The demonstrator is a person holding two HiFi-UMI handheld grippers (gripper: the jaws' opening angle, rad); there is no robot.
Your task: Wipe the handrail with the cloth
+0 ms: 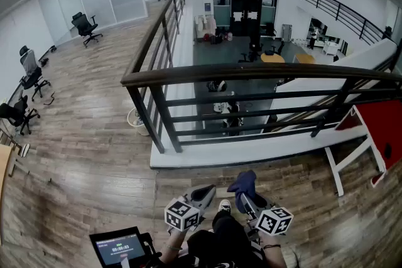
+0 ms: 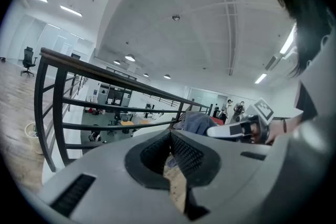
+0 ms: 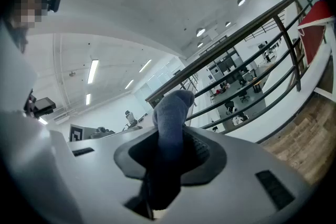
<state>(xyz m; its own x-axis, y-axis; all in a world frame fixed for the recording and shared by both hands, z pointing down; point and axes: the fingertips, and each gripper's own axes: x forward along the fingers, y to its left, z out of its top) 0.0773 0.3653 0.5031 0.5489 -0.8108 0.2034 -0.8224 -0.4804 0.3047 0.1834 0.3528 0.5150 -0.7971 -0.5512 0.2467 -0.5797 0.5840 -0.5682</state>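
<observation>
Right gripper (image 1: 246, 199) pinches a blue cloth (image 1: 243, 182) low on the near side of the dark handrail (image 1: 251, 74), not touching it; left gripper (image 1: 204, 192) jaws pressed together, empty.

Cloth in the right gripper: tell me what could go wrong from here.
1. The cloth is pinched only at its lower part by the right gripper. Its free end may fold or slip out when rubbed along the handrail.
2. Beyond the handrail is an open drop to the lower floor; a dropped cloth could fall through.
</observation>
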